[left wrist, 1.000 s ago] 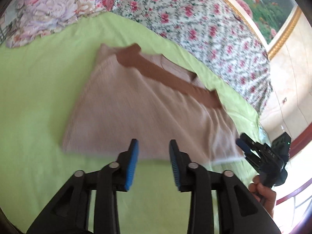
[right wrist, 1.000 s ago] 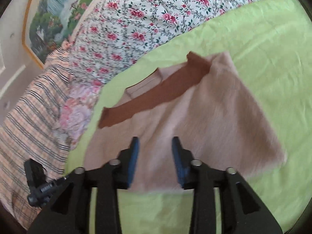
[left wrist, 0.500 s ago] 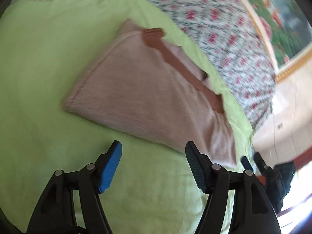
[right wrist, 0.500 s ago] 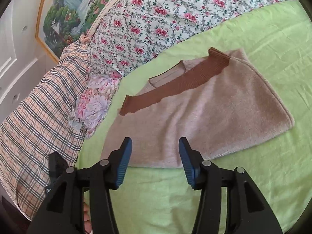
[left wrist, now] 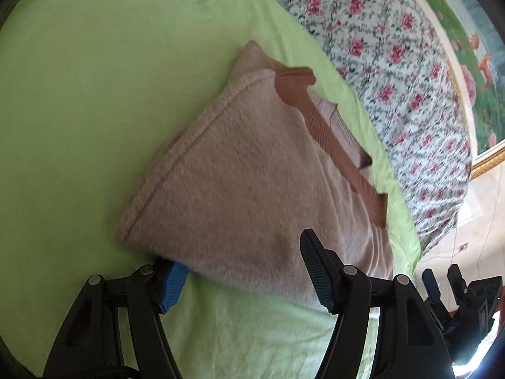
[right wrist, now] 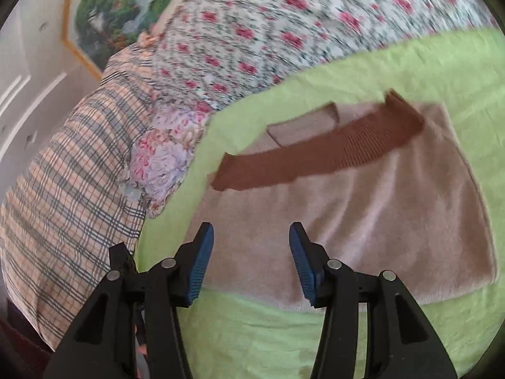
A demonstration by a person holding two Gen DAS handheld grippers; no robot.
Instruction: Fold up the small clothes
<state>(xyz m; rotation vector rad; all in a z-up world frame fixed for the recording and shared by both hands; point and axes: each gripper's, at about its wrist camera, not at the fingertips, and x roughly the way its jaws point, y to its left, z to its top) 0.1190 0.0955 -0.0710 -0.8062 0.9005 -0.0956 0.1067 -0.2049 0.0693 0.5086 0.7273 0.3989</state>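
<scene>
Folded pale pink fuzzy knit sweater (left wrist: 252, 189) with brown ribbed band (right wrist: 315, 154), flat on lime-green bedsheet (left wrist: 94, 94), band laid across far side to keep the fold compact. Left gripper (left wrist: 243, 271) spread wide at near left corner, one blue pad tucked under the edge, other above: apparently set to pinch for another fold. Right gripper (right wrist: 251, 252) spread, empty, just above near edge. Flowered quilt (right wrist: 284, 31) beyond.

The left gripper (left wrist: 243, 271) and right gripper (right wrist: 251, 260) look alike: matte black angular plastic frames with triangular cut-outs, round silver screws at the pivots, and fingers (right wrist: 202, 262) faced with ribbed blue pads.
</scene>
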